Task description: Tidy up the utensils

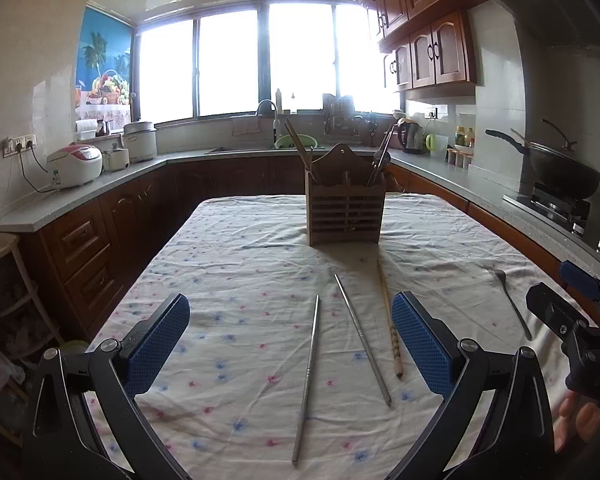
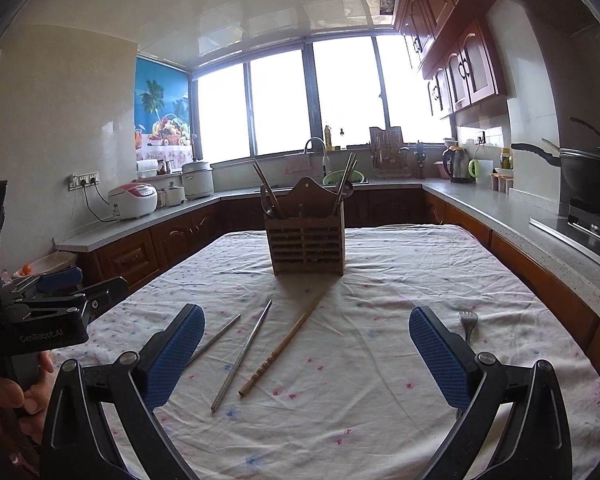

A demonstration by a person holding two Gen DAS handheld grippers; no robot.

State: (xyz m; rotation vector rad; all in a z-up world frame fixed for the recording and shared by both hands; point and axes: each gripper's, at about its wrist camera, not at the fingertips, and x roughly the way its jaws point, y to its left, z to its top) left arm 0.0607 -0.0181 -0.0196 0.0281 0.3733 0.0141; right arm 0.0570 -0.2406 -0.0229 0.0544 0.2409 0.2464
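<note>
Blue ribbed pads line both tools, and both stand spread wide with nothing between them: the left gripper [image 1: 290, 344] hangs low over the near end of the flowered tablecloth [image 1: 228, 240], and the right gripper [image 2: 306, 354] hovers beside it, also empty.

Nearest the left gripper lie two steel chopsticks: one [image 1: 307, 380] pointing almost straight away, the other [image 1: 362, 338] angled to its right, the two apart from each other. Just right of them rests a wooden chopstick [image 1: 389, 320] with a patterned handle, its far tip reaching toward the holder. Well off to the right, near the cloth's edge, a steel fork [image 1: 510, 304] lies alone; in the right wrist view its tines [image 2: 468, 320] show just beyond the right gripper's outer finger.

Farther on, mid-table, stands the slatted wooden utensil holder [image 1: 345, 216]. It already carries some pieces upright: wooden chopsticks [image 1: 298, 144] leaning out of its left side and metal utensils [image 1: 380, 160] out of its right; which compartment each sits in I cannot tell.

By my reading the job is partly done. Four pieces are left on the cloth, none is gripped yet, and the chopsticks sit closest to the left gripper, the fork to the right. Thin rods lying flat on wrinkled cloth will likely need a careful pinch.
</note>
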